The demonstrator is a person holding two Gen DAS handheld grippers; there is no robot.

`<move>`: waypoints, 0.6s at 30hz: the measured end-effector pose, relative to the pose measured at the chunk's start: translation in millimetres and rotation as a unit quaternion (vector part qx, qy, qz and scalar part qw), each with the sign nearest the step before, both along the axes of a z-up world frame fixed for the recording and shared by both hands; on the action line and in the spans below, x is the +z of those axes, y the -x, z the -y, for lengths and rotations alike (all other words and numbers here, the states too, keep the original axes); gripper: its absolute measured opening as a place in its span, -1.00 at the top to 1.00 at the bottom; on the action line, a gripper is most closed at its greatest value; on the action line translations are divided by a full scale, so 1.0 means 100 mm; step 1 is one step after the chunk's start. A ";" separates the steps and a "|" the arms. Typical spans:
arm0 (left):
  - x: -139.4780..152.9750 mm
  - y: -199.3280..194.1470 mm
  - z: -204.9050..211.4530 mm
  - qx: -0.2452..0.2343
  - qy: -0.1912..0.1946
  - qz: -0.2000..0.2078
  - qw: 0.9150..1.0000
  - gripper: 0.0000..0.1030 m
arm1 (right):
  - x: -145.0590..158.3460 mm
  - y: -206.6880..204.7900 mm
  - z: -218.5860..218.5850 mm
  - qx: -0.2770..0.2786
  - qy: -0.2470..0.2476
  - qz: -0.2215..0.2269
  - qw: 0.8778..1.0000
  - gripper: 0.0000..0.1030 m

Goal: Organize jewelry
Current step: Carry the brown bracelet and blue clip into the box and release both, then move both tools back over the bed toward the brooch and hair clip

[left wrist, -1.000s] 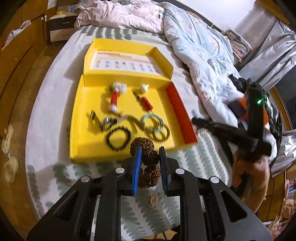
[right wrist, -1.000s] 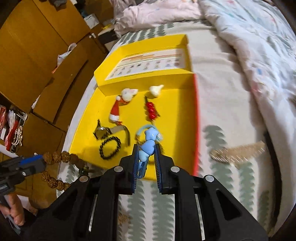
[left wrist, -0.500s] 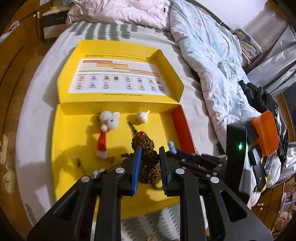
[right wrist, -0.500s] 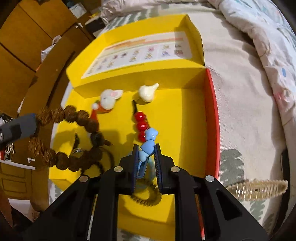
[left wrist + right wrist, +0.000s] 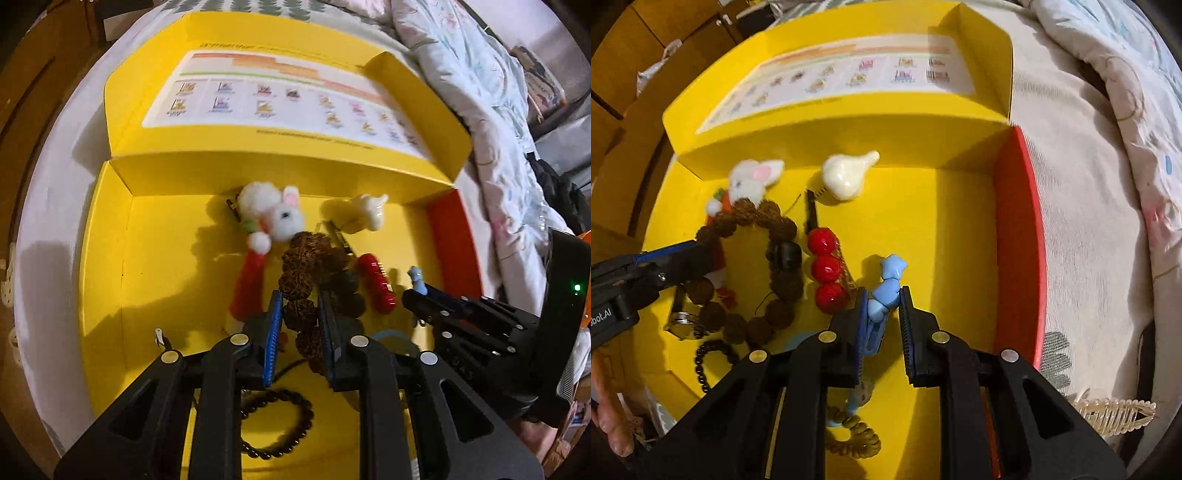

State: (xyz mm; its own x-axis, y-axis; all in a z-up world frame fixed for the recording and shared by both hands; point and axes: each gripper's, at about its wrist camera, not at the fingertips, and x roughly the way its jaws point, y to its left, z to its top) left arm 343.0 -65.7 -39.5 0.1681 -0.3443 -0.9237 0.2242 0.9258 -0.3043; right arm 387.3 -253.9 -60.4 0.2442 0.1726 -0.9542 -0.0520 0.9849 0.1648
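Observation:
An open yellow box (image 5: 107, 258) lies on the bed; it also shows in the right wrist view (image 5: 953, 221). My left gripper (image 5: 298, 314) is shut on a brown rough-bead bracelet (image 5: 314, 254), holding it over the box middle; the bracelet also shows in the right wrist view (image 5: 775, 221). My right gripper (image 5: 882, 306) is shut on a blue star hair clip (image 5: 888, 284) low over the box floor, right of the red-bead clip (image 5: 825, 264). The right gripper shows in the left wrist view (image 5: 417, 295).
In the box lie a white rabbit clip (image 5: 273, 218), a white charm clip (image 5: 846, 173), a black bead bracelet (image 5: 277, 424), a watch (image 5: 683, 325) and coil hair ties (image 5: 853, 432). A clear comb clip (image 5: 1115, 413) lies on the bedsheet right of the box. A duvet (image 5: 480, 92) lies to the right.
Both grippers have moved forward and down into the box with their items. The brown bracelet now hangs over the rabbit clip and red-bead clip.

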 end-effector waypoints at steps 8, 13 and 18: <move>-0.07 -0.01 0.01 -0.002 -0.027 0.011 1.000 0.61 | 0.00 0.04 0.05 -0.004 -0.004 0.012 1.000 0.52; 0.09 0.04 -0.14 0.012 -0.036 0.043 0.998 0.21 | 0.14 0.11 0.09 -0.007 -0.002 0.023 1.000 0.50; 0.42 0.21 -0.32 0.029 -0.018 0.079 0.996 -0.14 | 0.48 0.29 0.20 -0.013 -0.037 0.064 0.997 0.38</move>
State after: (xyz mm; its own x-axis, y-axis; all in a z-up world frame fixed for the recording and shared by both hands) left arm 322.1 -33.5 2.6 0.3300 -0.2973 -0.8959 0.2129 0.9481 -0.2363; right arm 358.2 -273.9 -12.1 0.3685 0.2342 -0.8996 -0.0521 0.9714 0.2316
